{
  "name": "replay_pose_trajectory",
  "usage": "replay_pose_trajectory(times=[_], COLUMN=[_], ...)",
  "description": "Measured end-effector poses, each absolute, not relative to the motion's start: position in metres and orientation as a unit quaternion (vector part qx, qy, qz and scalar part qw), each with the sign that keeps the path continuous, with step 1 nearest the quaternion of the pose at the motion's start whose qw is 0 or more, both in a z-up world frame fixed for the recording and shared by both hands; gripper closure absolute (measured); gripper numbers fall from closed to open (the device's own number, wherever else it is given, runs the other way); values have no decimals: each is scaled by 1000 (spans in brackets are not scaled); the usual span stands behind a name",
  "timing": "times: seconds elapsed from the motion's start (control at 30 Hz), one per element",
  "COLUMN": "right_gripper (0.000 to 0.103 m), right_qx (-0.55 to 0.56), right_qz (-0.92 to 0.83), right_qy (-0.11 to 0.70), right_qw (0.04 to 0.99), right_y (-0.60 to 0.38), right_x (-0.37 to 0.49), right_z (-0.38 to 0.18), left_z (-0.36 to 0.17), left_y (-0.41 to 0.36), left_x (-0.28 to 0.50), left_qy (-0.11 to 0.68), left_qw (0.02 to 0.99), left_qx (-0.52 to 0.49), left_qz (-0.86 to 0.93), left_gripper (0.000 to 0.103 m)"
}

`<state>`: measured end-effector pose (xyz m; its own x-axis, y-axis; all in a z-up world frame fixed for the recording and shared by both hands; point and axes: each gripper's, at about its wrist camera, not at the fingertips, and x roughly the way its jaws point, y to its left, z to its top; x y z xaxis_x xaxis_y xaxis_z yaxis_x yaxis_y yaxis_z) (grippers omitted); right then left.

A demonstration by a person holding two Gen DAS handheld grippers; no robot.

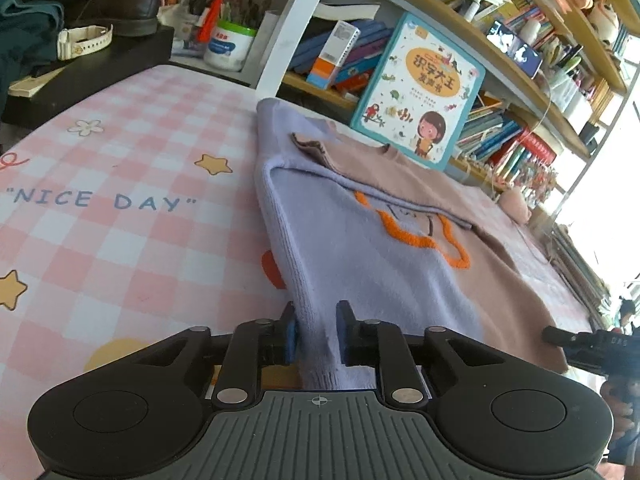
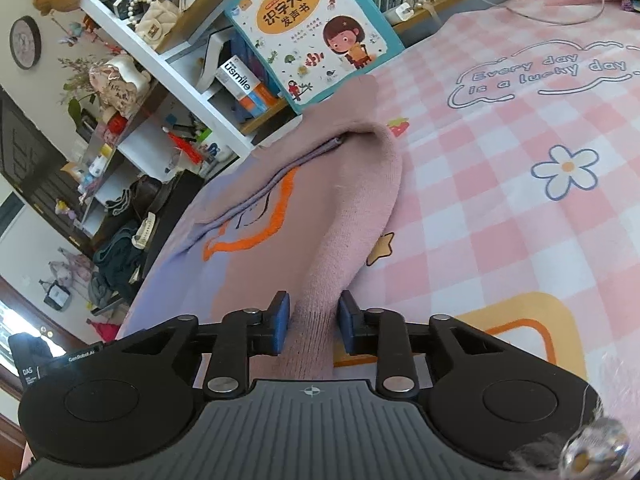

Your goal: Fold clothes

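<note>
A knit sweater, lilac on one half and dusty pink on the other with an orange outline on its front, lies on the pink checked sheet. In the left wrist view my left gripper (image 1: 316,332) has its jaws around the lilac hem edge (image 1: 316,320) of the sweater (image 1: 360,248). In the right wrist view my right gripper (image 2: 310,322) has its jaws around the pink edge (image 2: 316,320) of the sweater (image 2: 340,200), which rises in a fold from the sheet. The right gripper also shows at the right edge of the left wrist view (image 1: 592,348).
The pink checked sheet (image 1: 120,220) spreads left of the sweater and also right of it (image 2: 520,220). A children's book (image 1: 420,92) leans on crowded bookshelves (image 1: 520,60) behind the sweater. A black box with a shoe (image 1: 120,4) and watch stands far left.
</note>
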<state>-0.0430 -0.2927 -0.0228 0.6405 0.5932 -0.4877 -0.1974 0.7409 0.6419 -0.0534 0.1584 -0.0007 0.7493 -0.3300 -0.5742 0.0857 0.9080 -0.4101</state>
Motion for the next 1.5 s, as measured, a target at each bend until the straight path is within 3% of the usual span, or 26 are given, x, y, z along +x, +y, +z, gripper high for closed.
replay_pose_trajectory(times=[0.3, 1.07, 1.17, 1.5], right_gripper=[93, 87, 93, 93], right_qx=[264, 261, 236, 244], right_qz=[237, 231, 225, 200], right_qy=[296, 349, 339, 337], right_qw=[887, 870, 883, 887], right_y=[-301, -299, -298, -316], right_x=[-62, -62, -66, -93], right_z=[2, -23, -20, -20], left_z=[28, 0, -3, 5], left_y=[142, 163, 159, 147], left_x=[-65, -69, -65, -70], left_qy=[297, 344, 336, 339], left_qw=[934, 913, 913, 910], left_qx=[-131, -165, -168, -153], left_qz=[-152, -147, -157, -183], left_gripper=[98, 96, 98, 98])
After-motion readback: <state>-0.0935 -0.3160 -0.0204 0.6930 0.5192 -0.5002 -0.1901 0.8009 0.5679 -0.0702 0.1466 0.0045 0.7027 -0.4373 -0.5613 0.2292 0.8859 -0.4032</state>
